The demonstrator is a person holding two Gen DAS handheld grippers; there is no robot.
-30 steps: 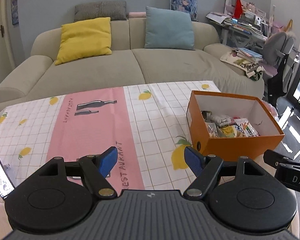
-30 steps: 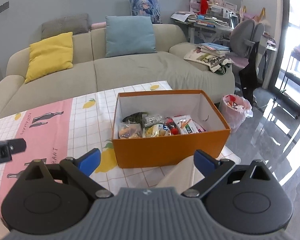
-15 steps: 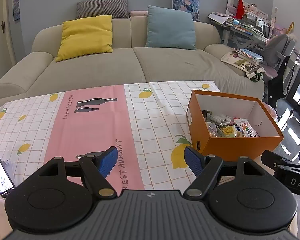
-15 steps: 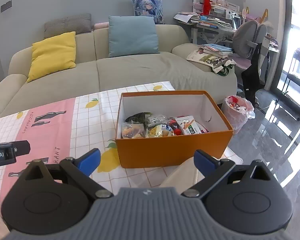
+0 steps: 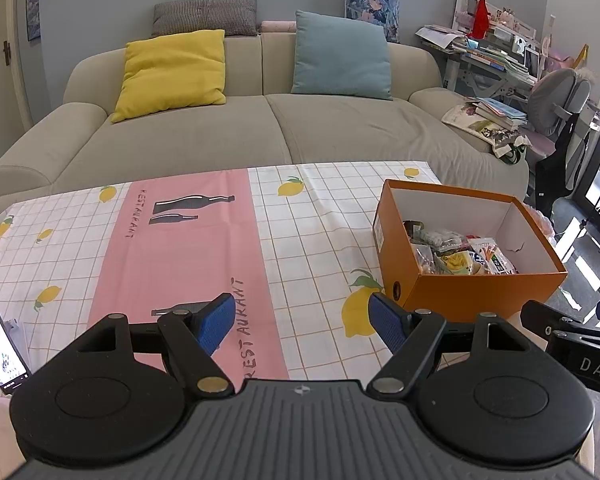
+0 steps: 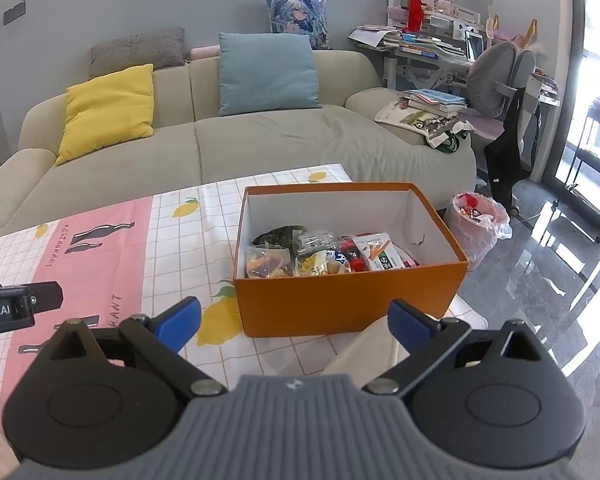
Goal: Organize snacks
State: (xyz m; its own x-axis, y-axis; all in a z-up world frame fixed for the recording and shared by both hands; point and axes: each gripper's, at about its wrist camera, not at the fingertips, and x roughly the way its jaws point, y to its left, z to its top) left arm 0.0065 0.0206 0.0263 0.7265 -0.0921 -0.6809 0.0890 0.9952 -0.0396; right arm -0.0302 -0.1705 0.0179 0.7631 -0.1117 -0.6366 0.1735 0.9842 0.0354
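Orange cardboard made up the box, which sat at the counter's right end with the snacks piled inside. It lay just ahead of the right hand-held gripper, whose blue fingers were spread wide and empty. The left hand-held gripper, likewise spread, hovered over the tablecloth, the box ahead to its right.

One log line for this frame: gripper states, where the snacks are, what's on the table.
left gripper: open, empty | right gripper: open, empty | snacks: inside orange box | box: on tablecloth, right side | contact: none
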